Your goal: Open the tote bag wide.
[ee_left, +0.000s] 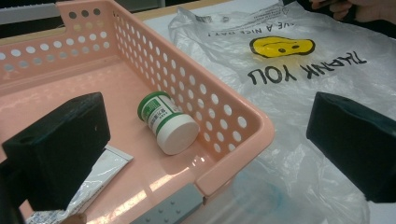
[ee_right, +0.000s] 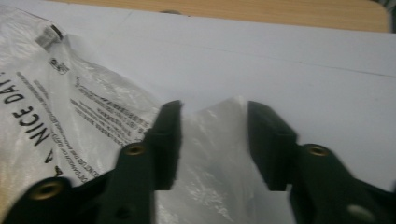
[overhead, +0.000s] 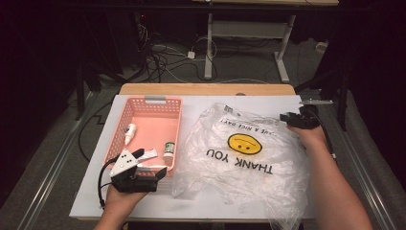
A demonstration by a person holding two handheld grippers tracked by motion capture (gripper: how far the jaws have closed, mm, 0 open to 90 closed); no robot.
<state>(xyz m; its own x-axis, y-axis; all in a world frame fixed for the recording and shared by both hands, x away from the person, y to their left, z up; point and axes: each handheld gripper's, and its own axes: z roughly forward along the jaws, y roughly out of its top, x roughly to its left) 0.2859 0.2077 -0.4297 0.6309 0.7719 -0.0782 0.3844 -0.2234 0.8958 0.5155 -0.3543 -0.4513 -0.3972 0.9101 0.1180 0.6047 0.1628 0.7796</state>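
Bag: clear plastic bag (overhead: 244, 153) with a yellow smiley and THANK YOU print, spread over the centre and right of the high view on the white board. I read the lettering upside down from my seat.
Bag corner: a peak of the film stands up between my right jaws in the right gripper view (ee_right: 219, 140). Pads look just off it, gap on both sides.
Right gripper: (overhead: 292, 118) upper right of the high view at the bag's far edge, jaws apart with the film between them, not clamped from what I can see.
Left gripper: (overhead: 151, 165) lower left of the high view, jaws wide apart, nothing held. In its own view they straddle the near corner of the basket.
Basket: pink perforated basket (overhead: 119, 125) left of the bag, touching its edge.
Inside the basket: small white jar with green label (ee_left: 167, 122) lying on its side by the right wall, a flat sachet (ee_left: 100, 175) beside it, a little white bottle (overhead: 130, 132) further up.
Table: white board (overhead: 268, 103) on a wooden top.
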